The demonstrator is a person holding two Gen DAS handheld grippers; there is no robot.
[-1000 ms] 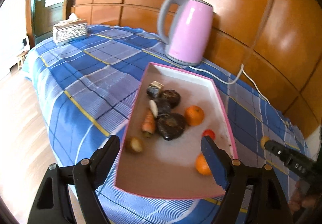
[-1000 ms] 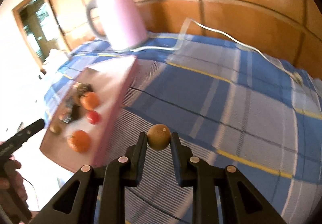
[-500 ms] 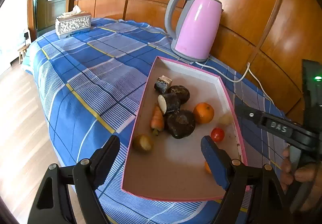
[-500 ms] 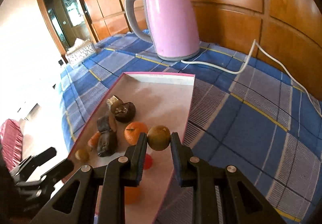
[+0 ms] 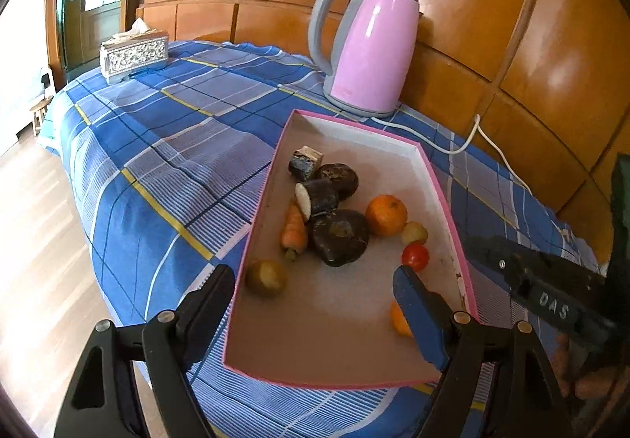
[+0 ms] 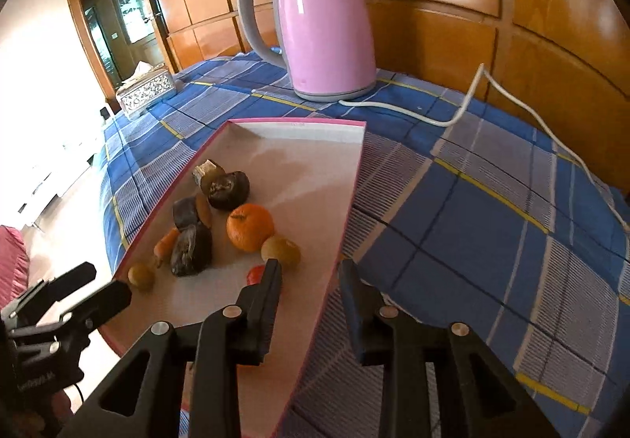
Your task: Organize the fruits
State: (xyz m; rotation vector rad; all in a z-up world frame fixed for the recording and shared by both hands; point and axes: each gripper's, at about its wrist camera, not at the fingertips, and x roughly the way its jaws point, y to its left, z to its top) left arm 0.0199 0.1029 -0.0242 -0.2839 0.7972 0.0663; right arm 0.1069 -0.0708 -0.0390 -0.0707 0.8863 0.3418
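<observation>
Two glossy round oranges, knobbly carrot, shallow pink-rimmed cardboard tray

1. Left gripper: jaws wide apart, nothing between them, pointing steeply down.
2. Right gripper: jaws have just been opening, gap now clear, nothing held between the fingers; also angled down.
3. Right gripper body shows at right edge of left view, with part of a hand gripping it.
</observation>
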